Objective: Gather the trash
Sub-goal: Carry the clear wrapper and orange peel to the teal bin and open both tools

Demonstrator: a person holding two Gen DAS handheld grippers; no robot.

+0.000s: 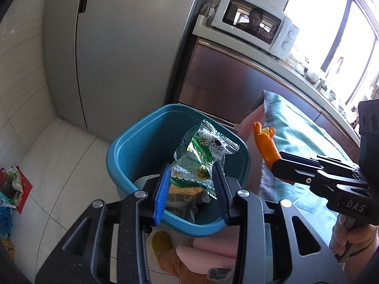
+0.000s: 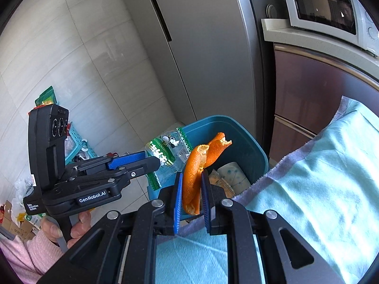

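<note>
Left gripper [image 1: 193, 184] clamped on wrappers [image 1: 201, 151], right gripper [image 2: 191, 194] clamped on orange peel [image 2: 201, 163], both above blue bin [image 1: 132, 151] beside tabletop [image 2: 319, 177].

Kitchen corner in daylight

A tall grey fridge [image 1: 113, 47] stands on pale floor tiles [image 1: 47, 146] against a tiled wall [image 2: 59, 47]; beside it a white microwave [image 1: 258, 23] sits on a cluttered counter [image 1: 315, 82] under a bright window [image 1: 331, 19].
</note>
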